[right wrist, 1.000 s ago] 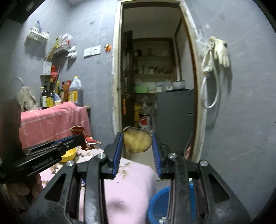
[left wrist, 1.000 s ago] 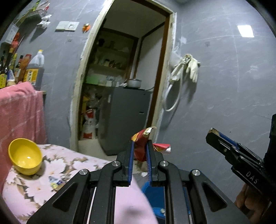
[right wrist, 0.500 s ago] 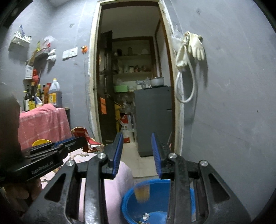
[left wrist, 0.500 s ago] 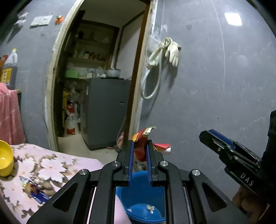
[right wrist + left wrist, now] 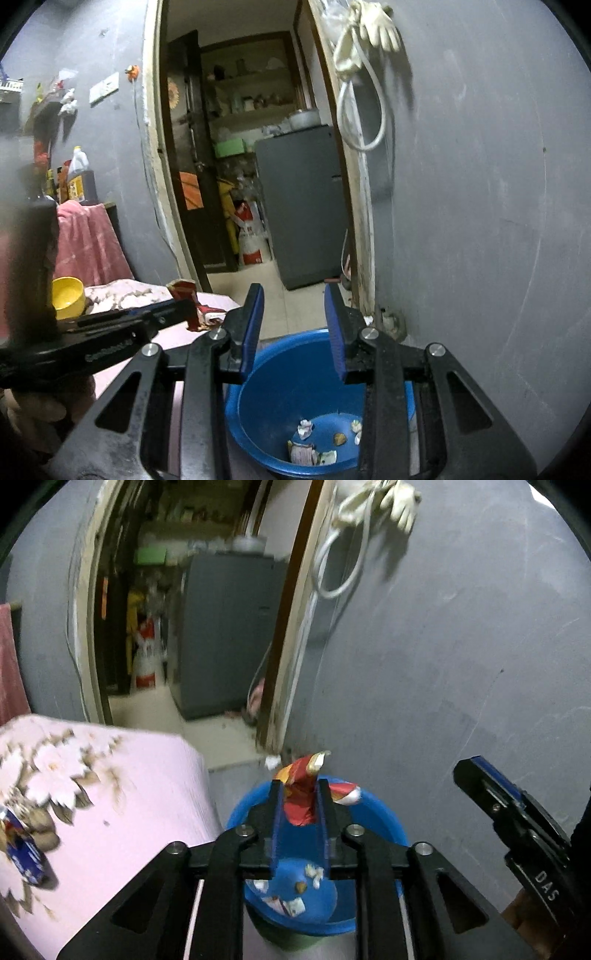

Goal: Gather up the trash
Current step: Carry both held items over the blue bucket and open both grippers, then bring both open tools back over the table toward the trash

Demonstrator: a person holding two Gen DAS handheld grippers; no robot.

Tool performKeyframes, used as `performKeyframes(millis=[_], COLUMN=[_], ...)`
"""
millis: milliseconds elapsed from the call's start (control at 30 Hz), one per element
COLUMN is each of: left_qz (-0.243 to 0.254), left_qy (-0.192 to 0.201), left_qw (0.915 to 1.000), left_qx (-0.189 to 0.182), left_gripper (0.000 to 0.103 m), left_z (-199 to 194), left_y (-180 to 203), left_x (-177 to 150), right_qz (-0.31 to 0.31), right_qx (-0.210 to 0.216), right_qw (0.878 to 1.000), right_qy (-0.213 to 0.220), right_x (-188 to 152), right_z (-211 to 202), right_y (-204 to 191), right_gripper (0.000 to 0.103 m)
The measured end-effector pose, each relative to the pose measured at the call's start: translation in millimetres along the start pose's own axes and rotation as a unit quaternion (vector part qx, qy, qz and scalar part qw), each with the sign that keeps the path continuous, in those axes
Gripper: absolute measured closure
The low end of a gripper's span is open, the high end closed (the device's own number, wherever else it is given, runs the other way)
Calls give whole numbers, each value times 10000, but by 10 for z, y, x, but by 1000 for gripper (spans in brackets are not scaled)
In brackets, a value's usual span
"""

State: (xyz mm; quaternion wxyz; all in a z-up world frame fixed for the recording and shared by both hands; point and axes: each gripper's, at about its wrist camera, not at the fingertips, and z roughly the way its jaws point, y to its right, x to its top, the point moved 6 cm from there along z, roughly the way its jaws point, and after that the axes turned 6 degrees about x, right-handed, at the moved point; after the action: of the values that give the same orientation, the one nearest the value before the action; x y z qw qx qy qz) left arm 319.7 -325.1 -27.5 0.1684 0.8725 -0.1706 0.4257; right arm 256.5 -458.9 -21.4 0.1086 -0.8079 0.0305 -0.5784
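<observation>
My left gripper [image 5: 299, 786] hangs over the blue bucket [image 5: 380, 823] with a crumpled red wrapper [image 5: 301, 805] between its pads. Its jaws are opening, and the wrapper still sits in the gap touching them. My right gripper [image 5: 293, 291] stands open and empty above the same bucket [image 5: 295, 387]. Several paper scraps [image 5: 306, 450] and a brownish piece [image 5: 340, 438] lie on the bucket's bottom. In the right wrist view the left gripper [image 5: 184, 306] comes in from the left with the wrapper [image 5: 184, 291]. In the left wrist view the right gripper [image 5: 469, 771] shows at the right.
A table under a pink floral cloth [image 5: 129, 794] stands left of the bucket, with a blue packet [image 5: 26, 853] and a yellow bowl [image 5: 66, 295] on it. The grey wall [image 5: 480, 221] rises right behind the bucket. A doorway leads to a grey cabinet [image 5: 303, 206].
Both grippers swung right and down from the table to over the bucket. The brown piece left the right gripper's jaws and fell into the bucket. The left gripper's jaws stand slightly wider.
</observation>
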Motion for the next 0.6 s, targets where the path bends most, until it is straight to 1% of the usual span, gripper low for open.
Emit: performKeyframes(millis=[33,67,100,200,333,467,600], left_qz=[-14,-42,-75,-48,-56,-105,-155], left_qy=[-90,-134,-136,-207,-264,-191,-37], left_qw=[10000,9999,9999,9998,9996,9997,9997], left_qx=[7,2,-7,-4,48,101,173], left_gripper=[73,66,64,62,60,57,54], left_z=[55,94,118,181,217,172,45], left_y=[-3,-10,-15,-9,-44,-108,-181], left_x=[-35,-66,-91,-133,-154,-134,-56], right_qz=[29,64,93,204,264,252,202], right_qx=[-7,-11,-9,-27,-35,-28,-16], right_qw=[10000,9999,9999,9996,9993,9994,9997], right_qy=[-44,-85,-111,-200,-247,-219,-161], right_x=[-32,-61,-77,-153,-174,-140,-100], right_z=[22,45,63,101,132,119,77], right_y=[29,53,67,125,152,111,51], right_gripper=[65,65,65,64,61,59,57])
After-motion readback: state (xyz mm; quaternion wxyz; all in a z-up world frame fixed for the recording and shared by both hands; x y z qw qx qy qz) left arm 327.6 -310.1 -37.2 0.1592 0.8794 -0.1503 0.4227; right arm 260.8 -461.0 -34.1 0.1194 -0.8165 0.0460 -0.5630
